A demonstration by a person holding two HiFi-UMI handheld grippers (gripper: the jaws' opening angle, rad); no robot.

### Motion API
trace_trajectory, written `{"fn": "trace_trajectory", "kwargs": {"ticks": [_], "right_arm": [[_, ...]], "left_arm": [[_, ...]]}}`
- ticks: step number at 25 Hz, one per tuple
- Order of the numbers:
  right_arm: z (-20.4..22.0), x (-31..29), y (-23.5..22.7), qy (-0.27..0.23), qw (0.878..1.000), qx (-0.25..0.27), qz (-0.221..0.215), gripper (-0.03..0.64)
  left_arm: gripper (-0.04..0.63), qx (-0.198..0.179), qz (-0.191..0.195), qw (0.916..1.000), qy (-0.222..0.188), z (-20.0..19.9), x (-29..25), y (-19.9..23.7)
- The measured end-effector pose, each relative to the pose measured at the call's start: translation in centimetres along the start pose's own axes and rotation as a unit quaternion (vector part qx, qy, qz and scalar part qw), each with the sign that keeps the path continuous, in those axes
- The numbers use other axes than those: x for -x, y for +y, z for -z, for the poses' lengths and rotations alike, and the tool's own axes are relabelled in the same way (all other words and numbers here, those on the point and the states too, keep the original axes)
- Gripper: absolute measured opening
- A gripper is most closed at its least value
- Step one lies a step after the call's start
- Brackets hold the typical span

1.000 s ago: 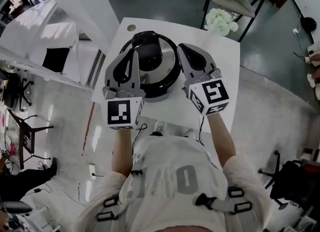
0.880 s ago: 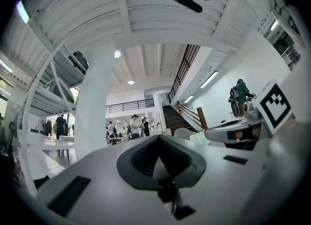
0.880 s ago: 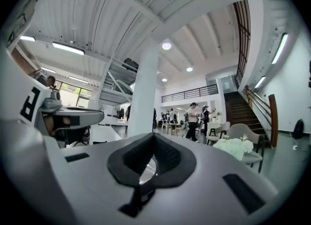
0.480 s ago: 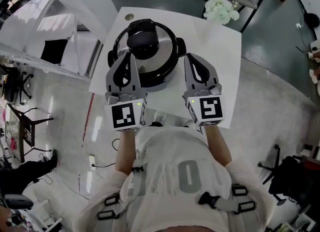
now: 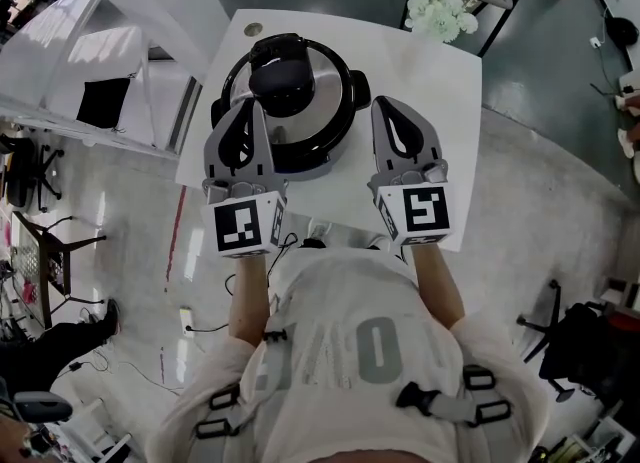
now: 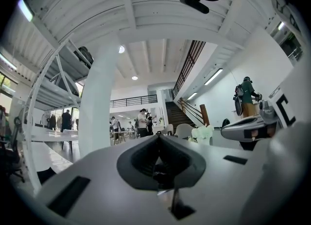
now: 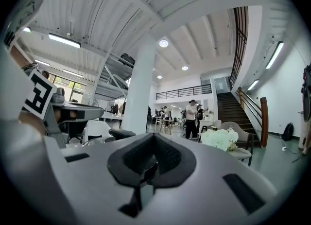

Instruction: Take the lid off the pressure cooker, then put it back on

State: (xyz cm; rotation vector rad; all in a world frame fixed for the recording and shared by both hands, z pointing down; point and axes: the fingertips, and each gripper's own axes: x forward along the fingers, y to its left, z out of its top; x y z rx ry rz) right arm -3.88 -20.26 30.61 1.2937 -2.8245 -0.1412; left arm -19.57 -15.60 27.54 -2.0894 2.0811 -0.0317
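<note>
Both shut, empty: left tool (image 5: 247, 109) tip over the cooker's (image 5: 338, 149) near-left rim, right tool (image 5: 386, 104) just right of it, lid (image 5: 326, 103) on; likely best to open jaws, clamp the handle (image 5: 282, 79) ahead, twist loose, then lift level.
</note>
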Motion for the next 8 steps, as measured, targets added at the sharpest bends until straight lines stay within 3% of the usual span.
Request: {"fn": "trace_trajectory", "kwargs": {"ticks": [8], "right_arm": [[0.27,-0.53,-0.08,0.004,1.000,0.001,0.003,0.009]], "left_arm": [[0.018,0.000,0.002,0.9999,0.012,0.58,-0.33,0.36]]}}
